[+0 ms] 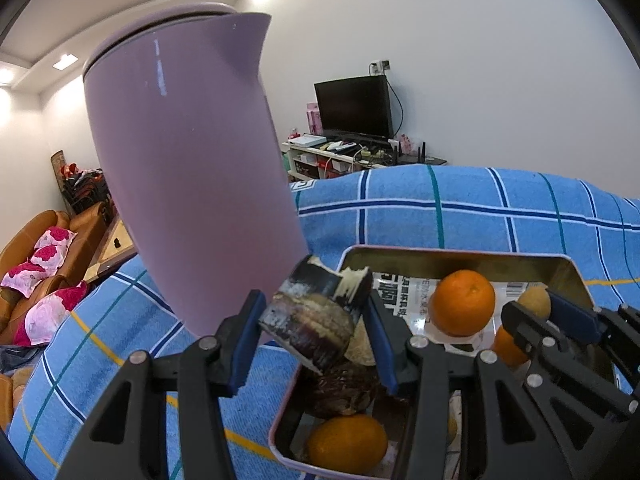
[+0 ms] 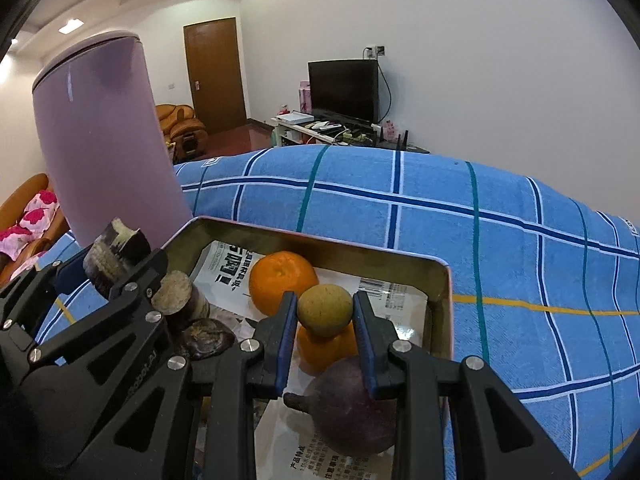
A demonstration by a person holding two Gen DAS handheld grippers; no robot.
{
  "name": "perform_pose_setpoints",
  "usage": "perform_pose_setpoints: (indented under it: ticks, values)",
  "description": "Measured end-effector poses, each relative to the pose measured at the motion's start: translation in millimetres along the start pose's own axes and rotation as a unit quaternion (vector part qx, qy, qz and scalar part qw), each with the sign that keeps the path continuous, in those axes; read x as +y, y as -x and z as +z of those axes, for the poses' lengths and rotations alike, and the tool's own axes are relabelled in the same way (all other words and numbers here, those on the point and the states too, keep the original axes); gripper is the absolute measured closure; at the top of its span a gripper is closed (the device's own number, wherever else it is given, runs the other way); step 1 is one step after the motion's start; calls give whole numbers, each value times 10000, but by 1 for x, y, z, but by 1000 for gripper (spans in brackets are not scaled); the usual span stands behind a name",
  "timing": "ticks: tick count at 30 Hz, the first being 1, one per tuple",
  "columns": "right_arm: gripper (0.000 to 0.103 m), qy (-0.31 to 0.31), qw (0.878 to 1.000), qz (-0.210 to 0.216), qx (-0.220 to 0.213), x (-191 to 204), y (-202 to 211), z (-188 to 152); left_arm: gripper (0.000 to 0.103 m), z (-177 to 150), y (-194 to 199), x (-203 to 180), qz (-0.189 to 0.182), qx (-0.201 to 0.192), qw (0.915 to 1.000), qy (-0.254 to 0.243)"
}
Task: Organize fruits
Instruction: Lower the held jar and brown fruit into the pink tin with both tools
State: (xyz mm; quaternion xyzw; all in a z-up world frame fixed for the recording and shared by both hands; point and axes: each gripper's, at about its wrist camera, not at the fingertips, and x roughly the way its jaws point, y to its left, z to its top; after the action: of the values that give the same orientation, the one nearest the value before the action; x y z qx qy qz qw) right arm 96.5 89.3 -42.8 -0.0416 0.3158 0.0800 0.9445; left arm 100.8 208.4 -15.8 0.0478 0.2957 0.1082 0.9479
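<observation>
My left gripper is shut on a dark sugarcane piece and holds it over the left end of a metal tin tray. My right gripper is shut on a small tan longan above the tray. The tray holds oranges, another orange, a second sugarcane piece, a dark chestnut-like piece and a purple passion fruit. The right gripper also shows in the left wrist view.
A tall purple kettle stands just left of the tray, also in the right wrist view. A blue checked cloth covers the table. A TV, a sofa and a door are behind.
</observation>
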Motion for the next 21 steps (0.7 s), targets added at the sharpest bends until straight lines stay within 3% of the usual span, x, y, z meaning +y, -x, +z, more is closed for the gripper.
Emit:
perform_pose_setpoints:
  ticks: [14, 21]
  values:
    - [72, -78, 9995, 310, -8, -3, 3, 0, 51, 0, 0, 0, -34, -15, 10000, -31]
    - [72, -368, 9951, 917, -94, -11, 5, 0, 51, -1, -3, -1, -53, 22, 10000, -53]
